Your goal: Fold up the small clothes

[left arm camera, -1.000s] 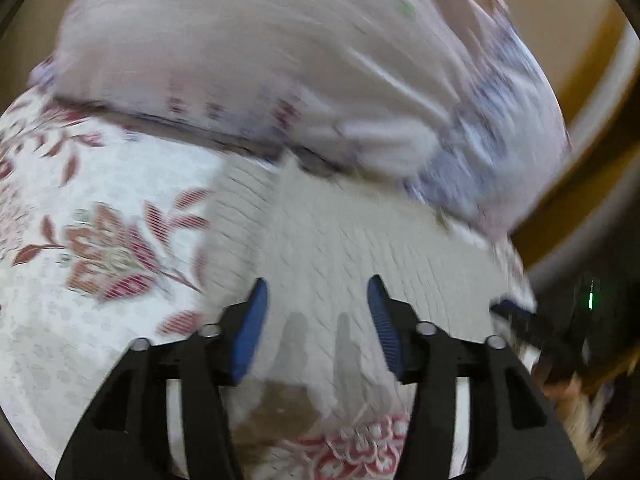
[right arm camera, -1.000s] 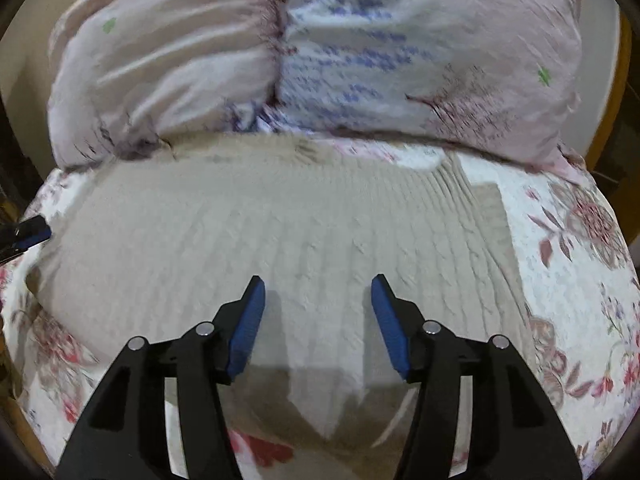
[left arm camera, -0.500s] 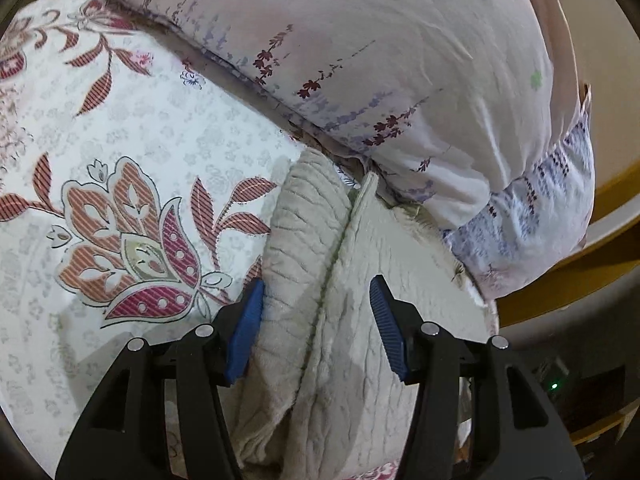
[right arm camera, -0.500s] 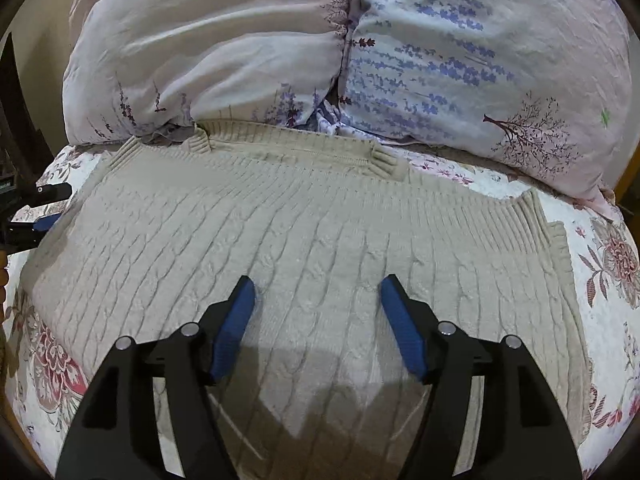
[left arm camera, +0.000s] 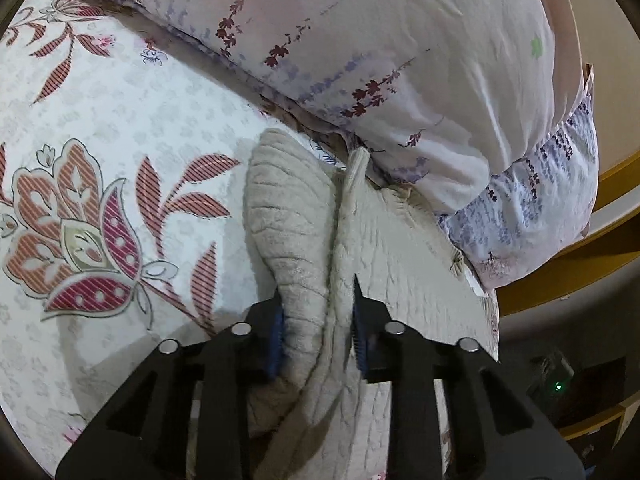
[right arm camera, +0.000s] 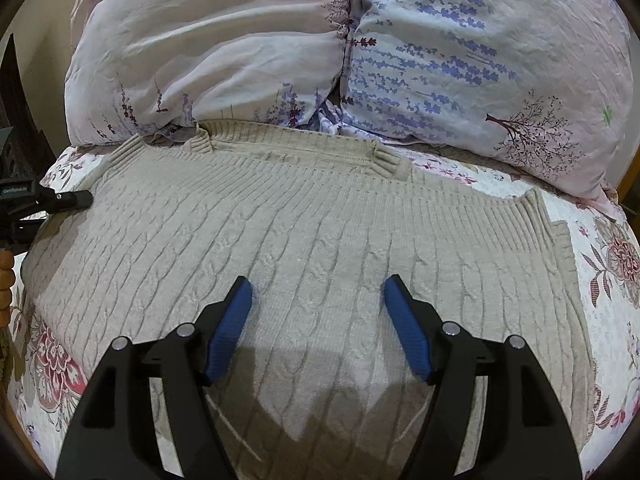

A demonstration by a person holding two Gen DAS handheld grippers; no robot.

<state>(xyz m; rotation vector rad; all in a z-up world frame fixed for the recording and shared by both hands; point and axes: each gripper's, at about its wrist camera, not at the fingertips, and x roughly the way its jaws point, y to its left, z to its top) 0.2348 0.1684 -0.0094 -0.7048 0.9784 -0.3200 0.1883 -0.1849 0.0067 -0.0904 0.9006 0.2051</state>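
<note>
A beige cable-knit sweater [right arm camera: 304,240] lies spread flat on the floral bedsheet, its ribbed edge against the pillows. My right gripper [right arm camera: 318,292] is open and empty, hovering just above the middle of the sweater. In the left wrist view the sweater's edge [left arm camera: 296,216] is bunched into a raised fold. My left gripper [left arm camera: 318,312] is shut on that fold, blue pads pressed to both sides. The left gripper also shows at the left edge of the right wrist view [right arm camera: 44,200], at the sweater's side.
Two large floral pillows [right arm camera: 360,52] lie along the far side of the bed, touching the sweater; one also fills the top of the left wrist view [left arm camera: 380,60]. The floral bedsheet [left arm camera: 100,184] spreads left of the sweater. A wooden bed frame [left arm camera: 580,280] sits at right.
My left gripper has closed from open onto the sweater's bunched edge. The right gripper has opened a little wider and stayed over the sweater's middle.
</note>
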